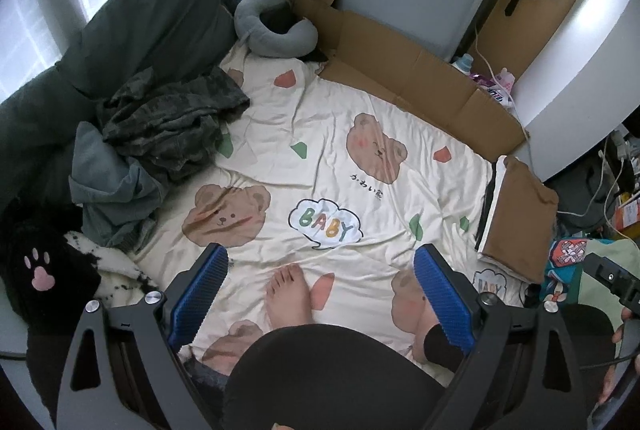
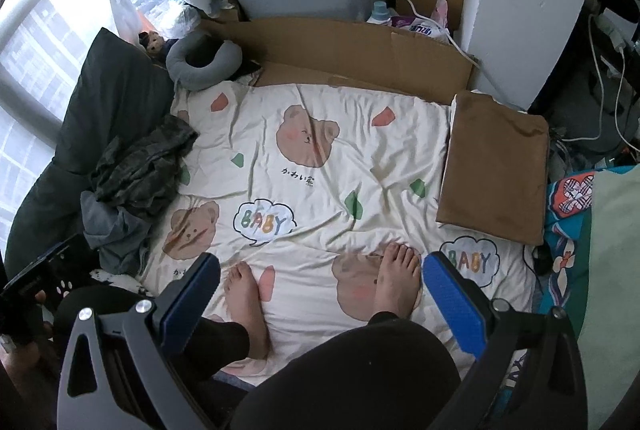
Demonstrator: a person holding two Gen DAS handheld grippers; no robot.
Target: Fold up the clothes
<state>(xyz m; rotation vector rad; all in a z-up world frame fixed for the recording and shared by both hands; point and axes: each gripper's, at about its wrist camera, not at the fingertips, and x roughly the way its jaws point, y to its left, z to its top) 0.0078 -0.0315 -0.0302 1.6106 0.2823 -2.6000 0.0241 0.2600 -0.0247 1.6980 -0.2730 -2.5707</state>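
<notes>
Left wrist view: the left gripper (image 1: 320, 294) hangs with jaws wide apart and empty above bare feet (image 1: 289, 294) on a bear-print sheet (image 1: 320, 134); the right gripper (image 2: 320, 302) is likewise spread and empty. Unfolded clothes (image 1: 160, 134) lie heaped at the sheet's left edge, a folded brown stack (image 2: 496, 166) at its right, cardboard (image 1: 404, 70) beyond.

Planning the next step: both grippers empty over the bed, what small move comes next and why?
Probably take the left gripper to the crumpled camouflage garment on the unfolded pile. Both grippers are open and empty, the right gripper too, and the brown folded garment already lies flat opposite.
</notes>
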